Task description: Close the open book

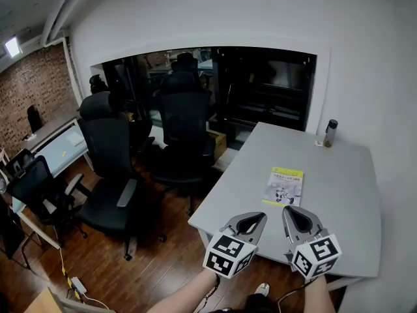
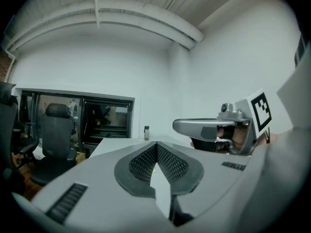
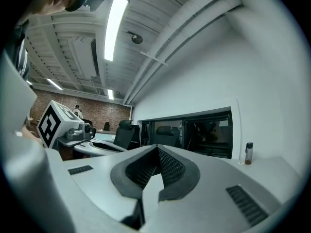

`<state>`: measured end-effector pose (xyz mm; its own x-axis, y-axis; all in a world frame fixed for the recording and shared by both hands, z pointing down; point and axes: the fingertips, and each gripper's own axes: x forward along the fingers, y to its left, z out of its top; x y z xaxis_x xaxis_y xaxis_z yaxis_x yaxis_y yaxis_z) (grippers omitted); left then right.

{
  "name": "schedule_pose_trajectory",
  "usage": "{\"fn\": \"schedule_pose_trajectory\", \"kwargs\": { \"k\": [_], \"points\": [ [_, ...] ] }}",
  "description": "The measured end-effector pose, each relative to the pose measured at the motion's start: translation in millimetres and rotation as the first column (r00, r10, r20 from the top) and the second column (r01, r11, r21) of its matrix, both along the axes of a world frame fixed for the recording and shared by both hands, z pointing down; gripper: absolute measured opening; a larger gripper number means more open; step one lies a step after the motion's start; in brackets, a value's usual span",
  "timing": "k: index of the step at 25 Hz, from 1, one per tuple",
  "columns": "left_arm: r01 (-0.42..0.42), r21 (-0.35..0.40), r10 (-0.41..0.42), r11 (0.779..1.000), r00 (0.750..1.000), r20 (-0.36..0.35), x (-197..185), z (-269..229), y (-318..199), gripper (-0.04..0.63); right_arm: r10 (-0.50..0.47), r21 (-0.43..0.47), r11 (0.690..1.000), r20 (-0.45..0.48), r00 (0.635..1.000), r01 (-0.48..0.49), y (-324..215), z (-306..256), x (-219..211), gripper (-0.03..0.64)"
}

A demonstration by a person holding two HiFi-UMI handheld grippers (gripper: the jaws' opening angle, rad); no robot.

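Note:
A thin book (image 1: 283, 186) with a yellow and white cover lies flat on the grey table (image 1: 339, 175), cover up, and looks closed. My left gripper (image 1: 259, 219) hovers over the table's near edge, just short of the book, with its jaws shut and empty. Beside it my right gripper (image 1: 288, 212) is also shut on nothing. In the left gripper view the pads (image 2: 167, 161) meet at the tip, and the right gripper (image 2: 214, 127) shows to the right. In the right gripper view the pads (image 3: 170, 166) are pressed together, and the left gripper (image 3: 68, 130) sits at the left.
A small dark bottle (image 1: 331, 133) stands at the table's far corner by the white wall, also seen as the bottle (image 2: 146, 132) and the bottle (image 3: 249, 153). Black office chairs (image 1: 117, 175) crowd the wooden floor left of the table. Dark windows (image 1: 260, 87) lie beyond.

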<state>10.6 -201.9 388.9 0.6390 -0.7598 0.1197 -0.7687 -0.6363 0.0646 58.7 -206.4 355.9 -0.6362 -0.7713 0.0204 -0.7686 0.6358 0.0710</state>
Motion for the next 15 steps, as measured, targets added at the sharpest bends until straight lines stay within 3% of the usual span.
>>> {"fn": "schedule_pose_trajectory", "kwargs": {
  "k": [15],
  "points": [
    [-0.002, 0.042, 0.002, 0.999, 1.0, -0.004, -9, -19, 24, 0.005, 0.001, 0.025, 1.0, 0.01, 1.0, -0.001, 25, -12, -11, 0.005]
  ]
}}
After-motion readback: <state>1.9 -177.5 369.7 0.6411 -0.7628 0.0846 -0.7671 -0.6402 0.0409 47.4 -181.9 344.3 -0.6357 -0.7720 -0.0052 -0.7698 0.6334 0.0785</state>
